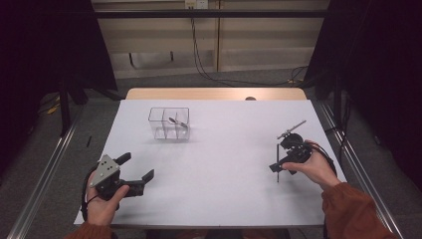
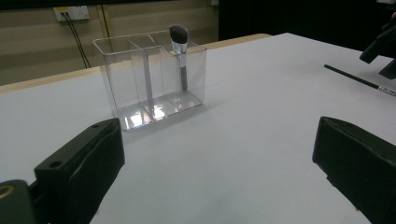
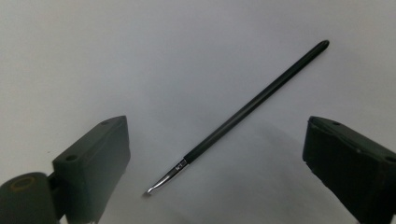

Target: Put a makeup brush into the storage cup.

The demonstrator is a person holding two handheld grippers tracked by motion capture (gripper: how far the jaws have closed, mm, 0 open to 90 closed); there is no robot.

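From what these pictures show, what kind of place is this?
Probably a recording or lab workspace, not a home. A white table stands between dark curtains, with metal rails along the floor and cables running from a wall socket. A clear organiser and a thin brush lie staged.

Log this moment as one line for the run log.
right gripper: jaws open over thin black brush lying on table | left gripper: open, idle | clear organizer: holds one fluffy brush
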